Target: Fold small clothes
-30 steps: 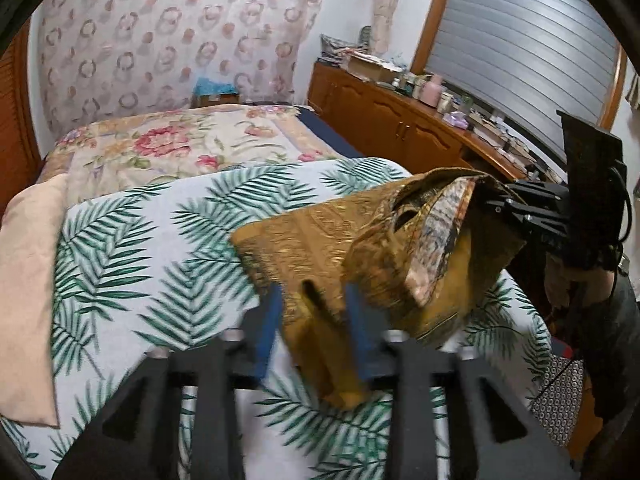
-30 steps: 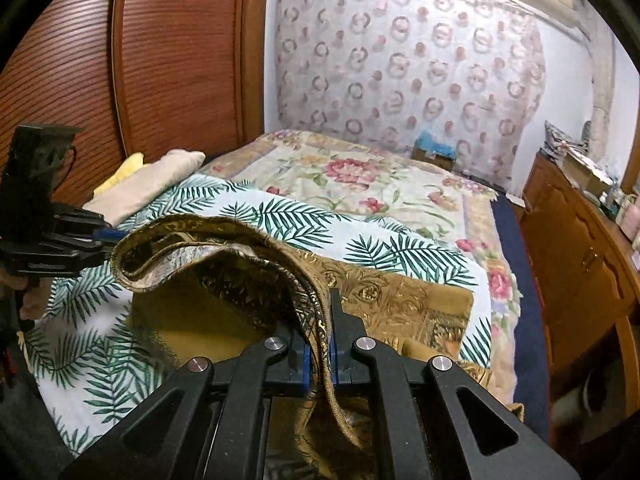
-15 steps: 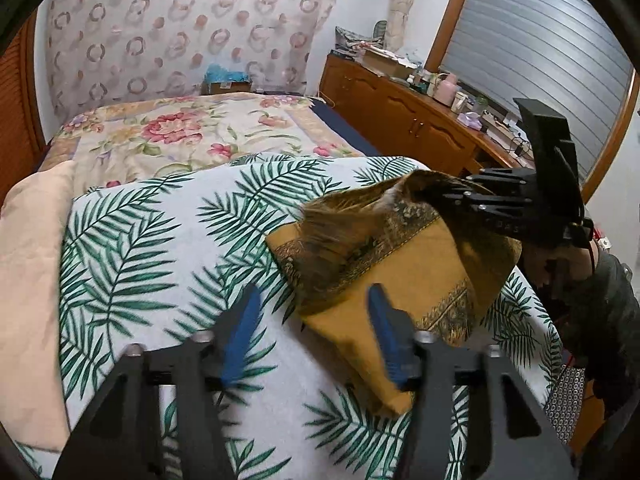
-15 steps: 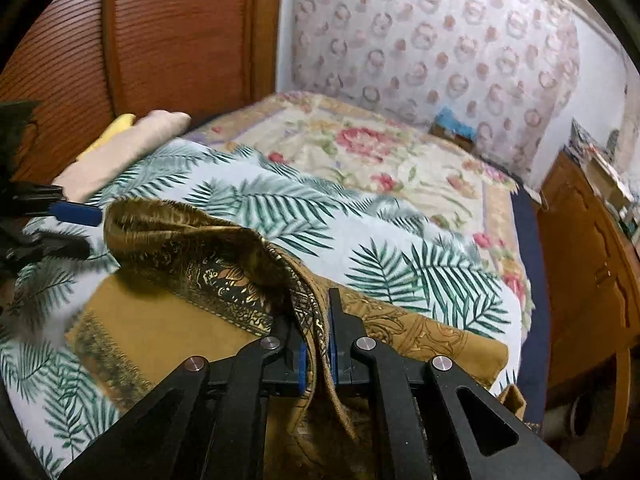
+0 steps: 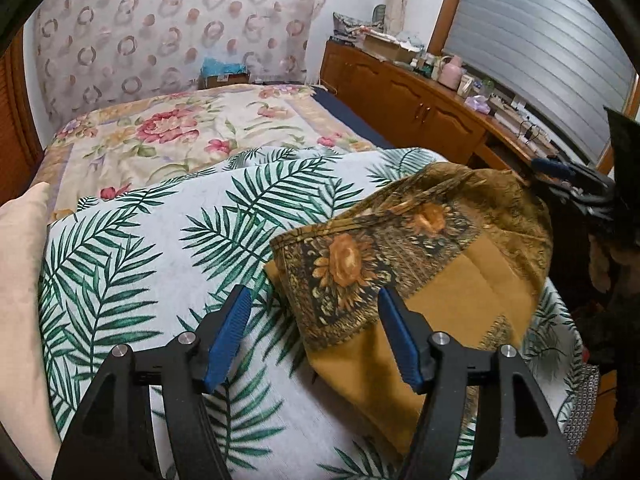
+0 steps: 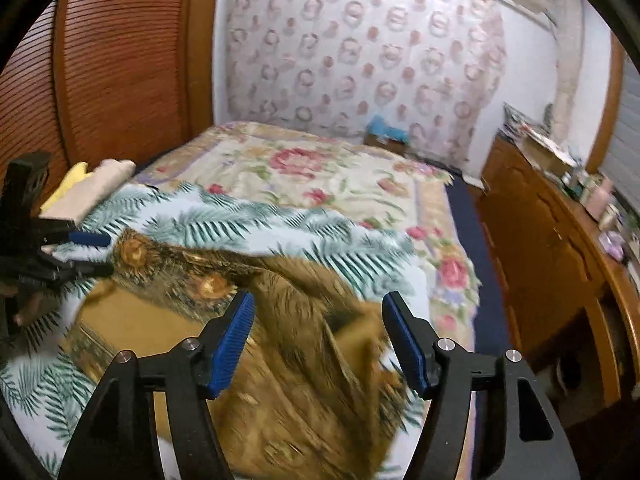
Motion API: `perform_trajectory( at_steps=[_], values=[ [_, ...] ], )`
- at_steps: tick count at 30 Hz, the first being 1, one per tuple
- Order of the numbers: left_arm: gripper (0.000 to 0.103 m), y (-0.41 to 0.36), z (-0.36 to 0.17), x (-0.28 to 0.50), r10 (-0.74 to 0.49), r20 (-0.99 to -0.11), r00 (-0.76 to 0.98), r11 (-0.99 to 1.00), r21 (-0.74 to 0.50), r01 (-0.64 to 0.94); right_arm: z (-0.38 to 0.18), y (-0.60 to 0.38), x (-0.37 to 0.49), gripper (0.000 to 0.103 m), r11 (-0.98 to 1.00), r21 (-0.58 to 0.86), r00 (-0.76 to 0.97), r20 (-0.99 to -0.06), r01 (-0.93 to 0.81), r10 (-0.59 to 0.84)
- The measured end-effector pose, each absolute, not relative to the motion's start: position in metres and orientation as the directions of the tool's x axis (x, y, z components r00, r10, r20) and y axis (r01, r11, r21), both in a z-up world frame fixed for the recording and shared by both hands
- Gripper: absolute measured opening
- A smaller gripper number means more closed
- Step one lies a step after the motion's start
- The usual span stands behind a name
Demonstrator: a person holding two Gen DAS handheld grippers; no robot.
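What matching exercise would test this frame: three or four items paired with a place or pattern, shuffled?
Items:
1. mustard garment
2. palm-leaf sheet
3. beige pillow
4. wooden cabinet

Descriptions:
A. white with green fronds, spread under the garment
B. along the wall below the shuttered window
C. at the sheet's left edge in the left wrist view
D. sunflower-border flap folded over a plain panel

Pairs: 1-D, 2-A, 3-C, 4-B
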State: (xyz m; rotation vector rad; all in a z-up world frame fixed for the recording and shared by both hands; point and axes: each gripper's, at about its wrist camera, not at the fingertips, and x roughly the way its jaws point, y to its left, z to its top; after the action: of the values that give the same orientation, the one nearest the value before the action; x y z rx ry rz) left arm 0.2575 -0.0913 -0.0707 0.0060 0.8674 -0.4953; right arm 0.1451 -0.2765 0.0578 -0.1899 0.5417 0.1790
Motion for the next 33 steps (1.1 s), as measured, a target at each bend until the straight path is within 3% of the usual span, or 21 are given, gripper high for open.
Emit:
perform_trajectory(
  at_steps=[9,12,24,28,33],
  values=[
    [0.067,-0.089,-0.087,0.276,-0.381,-0.763,0.523,0.904,-0.187,0.385,0.017,-0.304,0.167,0.069,0.99,-0.018,0.771,-0.629,-0.143,0.1],
    [0.067,-0.088,-0.09,0.279,-0.381,-0.767,0.516,0.905,-0.197,0.377,0.011,-0.308,0.179,0.073,0.991,0.006,0.76,-0.641,-0.134,0.107],
    [0.067,-0.097,-0.096,0.286,-0.396,-0.764,0.51,0.897,-0.203,0.393,-0.003,-0.324,0.203,0.076,0.95,0.22,0.702,-0.641,-0.221,0.312],
    [0.06,-0.101,-0.097,0.288,-0.411,-0.756,0.51,0.887,-0.202,0.415,-0.004,-0.321,0.205,0.066,0.938,0.226,0.694,-0.632,-0.262,0.346],
    [0.043,-0.108,-0.096,0.29,-0.434,-0.753,0.495,0.867,-0.201,0.455,-0.008,-0.32,0.208,0.042,0.927,0.226,0.67,-0.641,-0.301,0.374]
  ],
)
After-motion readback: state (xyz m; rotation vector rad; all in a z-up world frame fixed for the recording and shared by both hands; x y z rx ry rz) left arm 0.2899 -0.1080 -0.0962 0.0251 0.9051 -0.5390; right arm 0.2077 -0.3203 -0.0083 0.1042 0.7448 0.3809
